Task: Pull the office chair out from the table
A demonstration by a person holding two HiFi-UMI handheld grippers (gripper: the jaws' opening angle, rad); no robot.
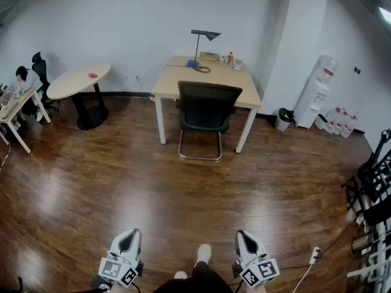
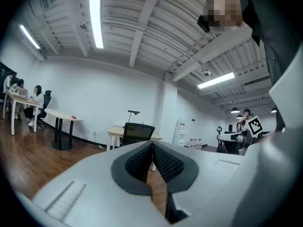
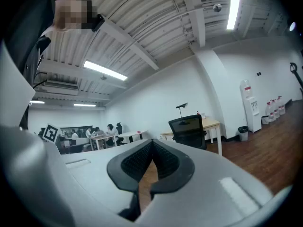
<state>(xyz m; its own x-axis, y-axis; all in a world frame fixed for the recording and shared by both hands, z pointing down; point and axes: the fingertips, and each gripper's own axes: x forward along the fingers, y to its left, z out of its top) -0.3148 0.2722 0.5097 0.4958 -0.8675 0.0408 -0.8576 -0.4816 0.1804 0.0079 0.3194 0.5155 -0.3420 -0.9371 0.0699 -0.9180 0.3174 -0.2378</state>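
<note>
Your left gripper (image 1: 129, 237): jaws clenched, empty.
Your right gripper (image 1: 244, 237): jaws clenched, empty.
Office chair (image 1: 206, 107): at table (image 1: 174, 78) front edge, well apart from both grippers.

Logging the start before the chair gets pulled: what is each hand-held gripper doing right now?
Left hand-held gripper: closed, nothing between its jaws.
Right hand-held gripper: closed, nothing between its jaws.

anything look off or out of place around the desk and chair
Nothing stands out. The office chair stands upright, tucked squarely under the table, and the lamp on it is upright too. No spill shows on the wood floor. The left gripper and right gripper are shut and empty.
</note>
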